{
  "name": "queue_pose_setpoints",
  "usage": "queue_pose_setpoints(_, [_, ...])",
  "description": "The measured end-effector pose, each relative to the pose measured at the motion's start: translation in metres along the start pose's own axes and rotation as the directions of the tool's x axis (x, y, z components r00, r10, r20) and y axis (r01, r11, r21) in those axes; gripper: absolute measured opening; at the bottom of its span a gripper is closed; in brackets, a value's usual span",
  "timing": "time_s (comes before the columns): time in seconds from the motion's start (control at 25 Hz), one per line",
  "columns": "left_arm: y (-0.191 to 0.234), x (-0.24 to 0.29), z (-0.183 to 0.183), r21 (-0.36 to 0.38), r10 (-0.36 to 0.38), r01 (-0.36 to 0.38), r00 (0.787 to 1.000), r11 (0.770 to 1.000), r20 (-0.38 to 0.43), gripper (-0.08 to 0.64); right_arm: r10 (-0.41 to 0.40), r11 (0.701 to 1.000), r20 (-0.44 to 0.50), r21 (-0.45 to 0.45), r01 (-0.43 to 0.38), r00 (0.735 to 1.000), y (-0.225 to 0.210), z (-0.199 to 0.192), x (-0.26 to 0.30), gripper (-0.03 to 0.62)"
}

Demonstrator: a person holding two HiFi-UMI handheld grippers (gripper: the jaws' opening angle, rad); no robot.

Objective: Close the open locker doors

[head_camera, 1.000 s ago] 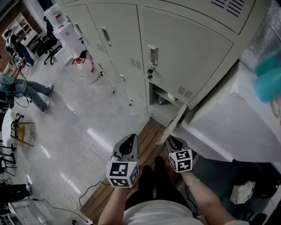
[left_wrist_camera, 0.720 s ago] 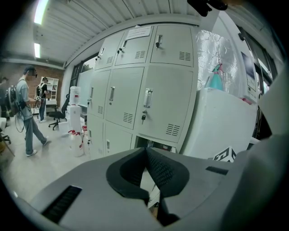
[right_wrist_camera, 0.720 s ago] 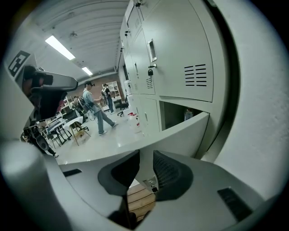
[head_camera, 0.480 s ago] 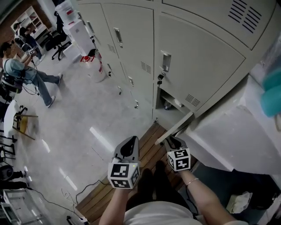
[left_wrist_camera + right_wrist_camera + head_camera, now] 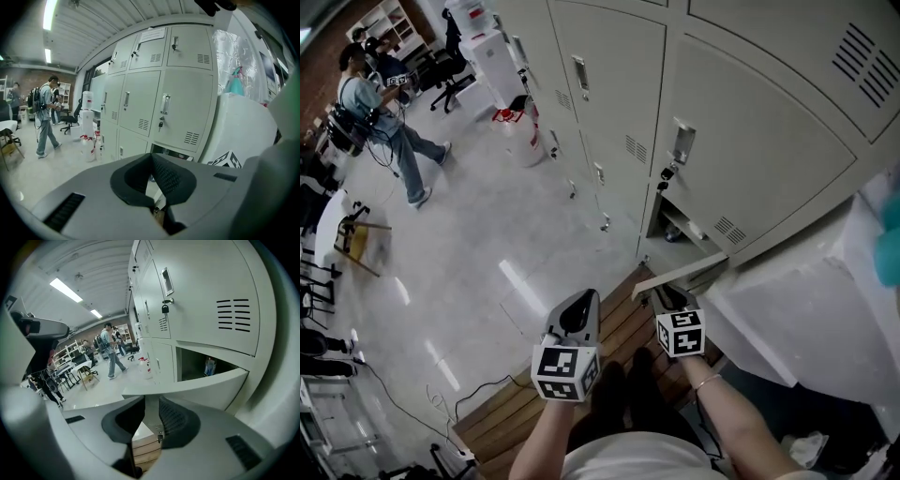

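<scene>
- The left gripper (image 5: 577,302) is held nearest, over slatted wooden boards (image 5: 617,326). In the left gripper view its dark, ribbed fingers (image 5: 171,178) are seen brought together at the tips, with nothing between them.
- The right gripper (image 5: 150,401) is held just beside it. Only the right gripper view shows that its fingers (image 5: 177,420) are closed on the free edge of the open locker door (image 5: 201,387), a thin, flat panel of pale grey painted metal.
- In the head view that door is seen edge-on as a narrow pale strip. It is swung partway out from the bottom tier, between the right gripper and the bank of lockers (image 5: 750,141).
- The compartment (image 5: 190,363) behind the door is dark inside. A clear bottle (image 5: 209,366) with a blue label is seen standing in it, plainly only in the right gripper view.
- The locker above is shut. A recessed handle plate is set in its smooth door, a small padlock (image 5: 165,309) hangs below the plate, and a block of vent slots (image 5: 233,314) is cut beside it.
- A large, smooth white bulk (image 5: 797,309) is seen just to the right of the open compartment.
- Farther off, a person (image 5: 380,108) with a backpack is seen on the glossy pale floor (image 5: 487,253).
</scene>
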State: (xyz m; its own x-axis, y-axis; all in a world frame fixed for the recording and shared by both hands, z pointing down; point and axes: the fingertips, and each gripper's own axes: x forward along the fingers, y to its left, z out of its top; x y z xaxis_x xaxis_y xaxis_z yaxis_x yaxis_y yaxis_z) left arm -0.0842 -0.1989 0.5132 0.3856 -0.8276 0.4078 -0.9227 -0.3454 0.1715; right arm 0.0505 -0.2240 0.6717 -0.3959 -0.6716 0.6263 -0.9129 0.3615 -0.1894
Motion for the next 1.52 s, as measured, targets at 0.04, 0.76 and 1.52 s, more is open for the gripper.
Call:
queue_pose_setpoints(0.04, [0.002,0.002,0.001,0.000,0.004,-0.004,1.000,1.000,0.000,0.018,0.000,1.000,0.000,-0.001,0.000,1.000,-0.001,0.003,0.004,0.100])
queue_pose_setpoints(0.76, [0.019,0.038,0.013,-0.025,0.040,-0.040,0.999,0.999,0.000,0.018,-0.037,0.999,0.005,0.040,0.037,0.999,-0.028,0.049,0.060,0.074])
queue_pose_setpoints(1.52, [0.020,0.073,0.014,-0.027,0.023,-0.023,0.999,0.999,-0.023,0.018,-0.140,0.986,0.012,0.097,0.139,0.990,-0.089,0.080,0.093,0.072])
